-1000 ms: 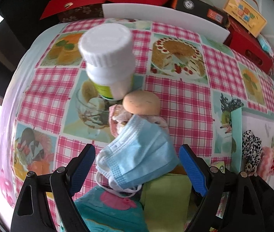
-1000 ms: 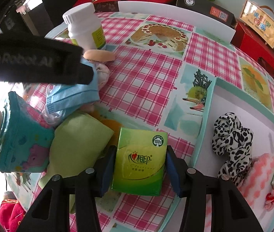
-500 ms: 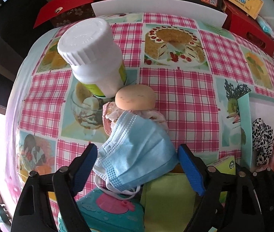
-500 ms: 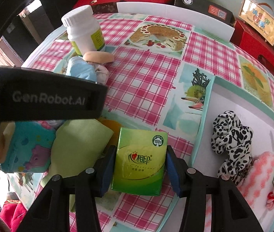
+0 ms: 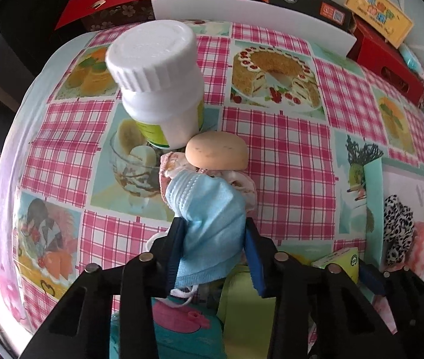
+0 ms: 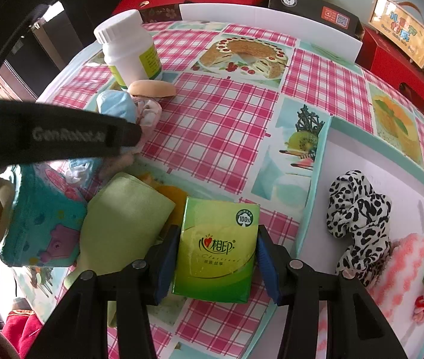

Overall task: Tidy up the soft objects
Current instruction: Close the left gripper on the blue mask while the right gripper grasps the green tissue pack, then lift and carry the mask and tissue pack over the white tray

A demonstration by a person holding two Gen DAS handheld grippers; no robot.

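Done: scrunchie (image 6: 358,209), pink cloth (image 6: 406,260) already in tray (image 6: 316,209).
L gripper (image 5: 215,245): fingers pinching blue mask (image 5: 209,224), at pile.
R gripper (image 6: 215,254): fingers clamping tissue pack (image 6: 216,248), beside tray.
Left: green cloth (image 6: 125,209), wipes pack (image 6: 41,218) on surface.

Each hand-held gripper, left (image 5: 214,248) and right (image 6: 216,257), has matte black angular arms carrying blue ribbed finger pads (image 5: 253,257) and round silver screw heads. White "GenRobot.AI" lettering marks one black housing.
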